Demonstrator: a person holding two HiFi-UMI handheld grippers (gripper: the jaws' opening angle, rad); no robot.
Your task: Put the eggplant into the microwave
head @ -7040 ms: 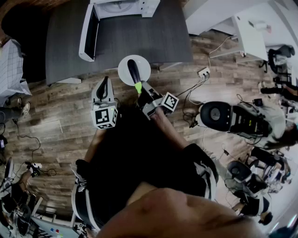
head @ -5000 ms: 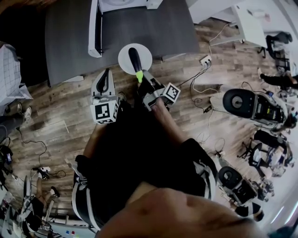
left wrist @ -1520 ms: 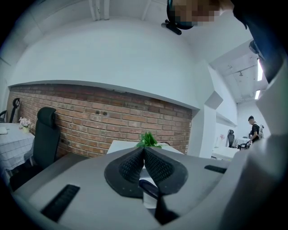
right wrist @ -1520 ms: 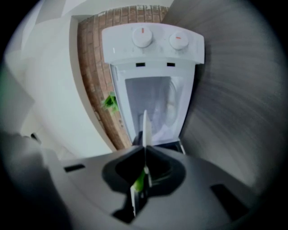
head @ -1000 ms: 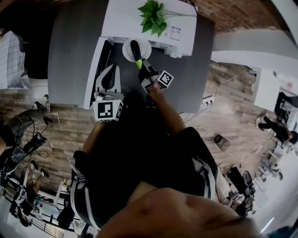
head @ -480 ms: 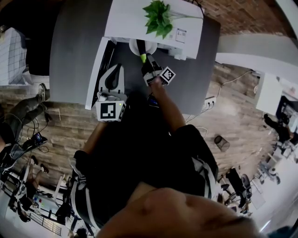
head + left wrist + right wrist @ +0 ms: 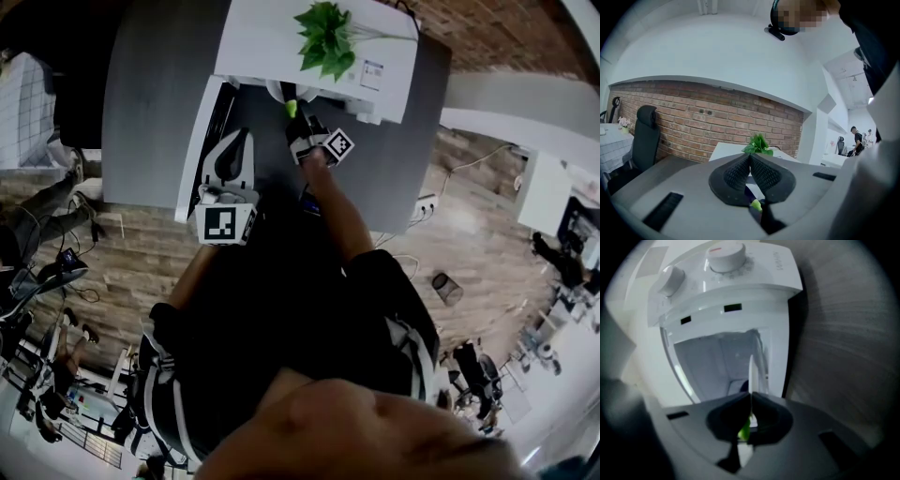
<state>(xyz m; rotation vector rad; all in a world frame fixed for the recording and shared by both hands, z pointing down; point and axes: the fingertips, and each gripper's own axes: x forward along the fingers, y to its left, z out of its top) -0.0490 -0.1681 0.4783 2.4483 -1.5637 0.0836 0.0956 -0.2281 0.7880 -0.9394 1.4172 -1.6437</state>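
Note:
The white microwave (image 7: pixel 281 42) stands on the grey table with its door (image 7: pixel 202 131) swung open to the left. My right gripper (image 7: pixel 296 122) is shut on the rim of a white plate (image 7: pixel 751 373) that carries the eggplant (image 7: pixel 292 107). Plate and eggplant reach into the cavity (image 7: pixel 722 366); only the green stem end shows outside. In the right gripper view the stem (image 7: pixel 744 429) sits just behind the closed jaws. My left gripper (image 7: pixel 240 142) hovers beside the door, shut and empty, and its own view shows the shut gripper (image 7: pixel 750 163).
A green potted plant (image 7: pixel 323 36) sits on top of the microwave. The control knobs (image 7: pixel 724 253) are on the panel beside the cavity. The grey table (image 7: pixel 141 103) extends left; a brick wall (image 7: pixel 693 126) runs behind it. Wooden floor with cables lies to the right.
My right gripper has carried the plate with the eggplant forward and slightly down, deeper into the microwave; most of the plate is now hidden inside. The left gripper has stayed by the door.

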